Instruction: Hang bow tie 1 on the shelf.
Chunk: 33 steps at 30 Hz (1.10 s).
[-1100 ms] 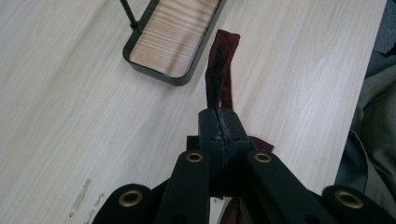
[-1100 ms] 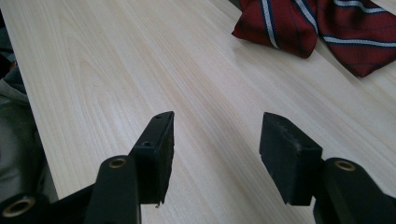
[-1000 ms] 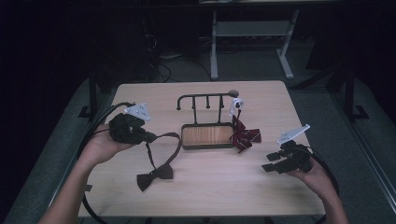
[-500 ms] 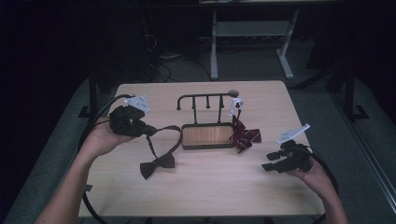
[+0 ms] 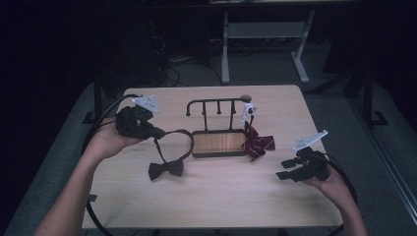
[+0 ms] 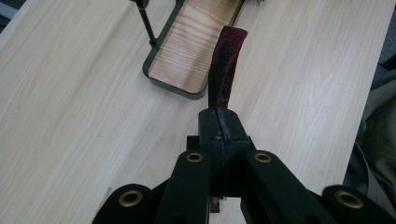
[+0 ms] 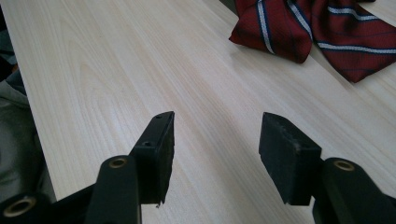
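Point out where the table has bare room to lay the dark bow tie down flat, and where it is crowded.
Free: the near strip of the table between the dark bow tie and the right gripper, and the far left corner beyond the left gripper, which pinches the strap. Crowded: the middle, where the rack stands and the striped tie sprawls against its right end.

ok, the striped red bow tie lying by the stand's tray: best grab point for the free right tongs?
Grip the striped red bow tie at its narrow centre knot, coming from above on the right tongs' side. The wings lie flat on the light wooden table; the knot likely stands proudest, though it's hard to make out.
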Available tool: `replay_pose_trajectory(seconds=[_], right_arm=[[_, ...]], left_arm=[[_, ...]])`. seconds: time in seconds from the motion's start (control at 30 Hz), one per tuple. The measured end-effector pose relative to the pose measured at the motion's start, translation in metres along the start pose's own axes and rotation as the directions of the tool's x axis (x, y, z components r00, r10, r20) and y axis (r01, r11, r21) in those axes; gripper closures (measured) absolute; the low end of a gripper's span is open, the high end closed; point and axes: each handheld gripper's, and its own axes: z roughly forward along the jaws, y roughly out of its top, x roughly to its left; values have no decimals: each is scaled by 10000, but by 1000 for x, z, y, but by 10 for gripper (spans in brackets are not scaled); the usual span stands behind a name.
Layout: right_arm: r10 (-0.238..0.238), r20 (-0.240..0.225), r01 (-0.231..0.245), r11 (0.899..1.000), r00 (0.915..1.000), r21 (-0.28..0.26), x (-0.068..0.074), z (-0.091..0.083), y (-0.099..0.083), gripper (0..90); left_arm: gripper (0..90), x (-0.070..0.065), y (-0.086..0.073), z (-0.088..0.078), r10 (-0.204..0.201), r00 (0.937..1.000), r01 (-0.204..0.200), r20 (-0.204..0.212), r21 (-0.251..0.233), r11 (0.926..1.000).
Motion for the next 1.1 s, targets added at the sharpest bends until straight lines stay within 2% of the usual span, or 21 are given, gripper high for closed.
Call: replay_pose_trajectory(seconds=[0.23, 0.33, 0.77, 1.1], right_arm=[[-12, 8, 12, 10000, 10000, -10, 0, 0, 0, 453], [-76, 19, 76, 10000, 10000, -26, 0, -1, 0, 453], [-49, 34, 49, 10000, 10000, -66, 1, -3, 0, 454], [-64, 29, 64, 9999, 10000, -91, 1, -3, 0, 454]], left_arm=[[900, 4, 8, -2, 13, 10000, -13, -59, 3, 10000], [900, 7, 11, -3, -78, 9999, 78, -65, -89, 9999], [900, 20, 26, 0, -226, 9997, 226, -53, 55, 9997], [900, 30, 38, 2, -426, 9989, 427, -208, 60, 9991]])
